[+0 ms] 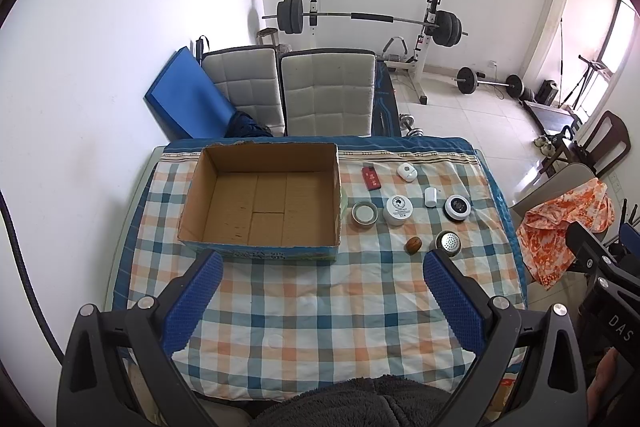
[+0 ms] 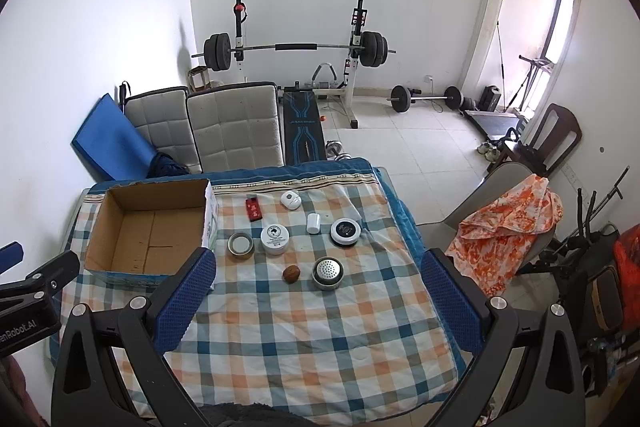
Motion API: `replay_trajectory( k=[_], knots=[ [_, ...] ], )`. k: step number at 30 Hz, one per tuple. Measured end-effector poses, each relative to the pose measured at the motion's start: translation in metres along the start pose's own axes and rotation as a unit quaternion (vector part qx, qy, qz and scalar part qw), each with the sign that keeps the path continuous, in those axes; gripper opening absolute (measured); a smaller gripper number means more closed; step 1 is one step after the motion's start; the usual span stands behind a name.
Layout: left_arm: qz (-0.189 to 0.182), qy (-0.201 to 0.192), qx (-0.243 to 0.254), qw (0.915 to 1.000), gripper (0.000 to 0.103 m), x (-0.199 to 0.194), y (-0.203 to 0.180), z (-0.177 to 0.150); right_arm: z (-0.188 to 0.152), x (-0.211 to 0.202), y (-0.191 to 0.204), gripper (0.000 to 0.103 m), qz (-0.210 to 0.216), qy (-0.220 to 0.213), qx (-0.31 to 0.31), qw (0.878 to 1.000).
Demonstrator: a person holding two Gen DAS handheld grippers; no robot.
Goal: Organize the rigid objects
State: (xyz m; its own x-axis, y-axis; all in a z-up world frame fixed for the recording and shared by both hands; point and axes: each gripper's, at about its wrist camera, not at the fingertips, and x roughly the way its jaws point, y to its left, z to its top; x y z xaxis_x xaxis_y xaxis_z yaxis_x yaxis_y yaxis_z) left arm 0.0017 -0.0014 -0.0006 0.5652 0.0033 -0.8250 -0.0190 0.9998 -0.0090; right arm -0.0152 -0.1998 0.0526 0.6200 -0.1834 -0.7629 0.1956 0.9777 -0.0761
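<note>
An empty cardboard box (image 1: pixel 224 227) (image 2: pixel 104 227) stands on the left of the checked tablecloth (image 1: pixel 312 307). To its right lie several small objects: a red flat case (image 1: pixel 370 178) (image 2: pixel 254 209), a white round device (image 1: pixel 407 171) (image 2: pixel 291 199), a white cylinder (image 1: pixel 430 197) (image 2: pixel 313 223), a black-topped jar (image 1: pixel 457 208) (image 2: pixel 345 232), a white jar (image 1: pixel 398 210) (image 2: pixel 274 239), a metal lid (image 1: pixel 364 213) (image 2: pixel 241 245), a walnut (image 1: pixel 413 245) (image 2: pixel 291 273) and a perforated metal cap (image 1: pixel 448 243) (image 2: pixel 328 273). My left gripper (image 1: pixel 322 263) and right gripper (image 2: pixel 318 263) are open, empty, above the near side.
Two padded chairs (image 1: pixel 316 95) stand behind the table. A chair with an orange cloth (image 2: pixel 508 227) is at the right. A barbell rack (image 2: pixel 296 47), weights and a bench stand on the tiled floor beyond. A white wall is on the left.
</note>
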Motion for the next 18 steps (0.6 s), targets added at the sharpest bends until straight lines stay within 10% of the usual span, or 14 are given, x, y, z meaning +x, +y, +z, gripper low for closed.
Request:
replay_trajectory(
  k=[18],
  knots=[
    [0.000, -0.004, -0.002, 1.0000, 0.103, -0.002, -0.002, 0.010, 0.001, 0.003, 0.005, 0.103, -0.008, -0.013, -0.005, 1.000]
  ],
)
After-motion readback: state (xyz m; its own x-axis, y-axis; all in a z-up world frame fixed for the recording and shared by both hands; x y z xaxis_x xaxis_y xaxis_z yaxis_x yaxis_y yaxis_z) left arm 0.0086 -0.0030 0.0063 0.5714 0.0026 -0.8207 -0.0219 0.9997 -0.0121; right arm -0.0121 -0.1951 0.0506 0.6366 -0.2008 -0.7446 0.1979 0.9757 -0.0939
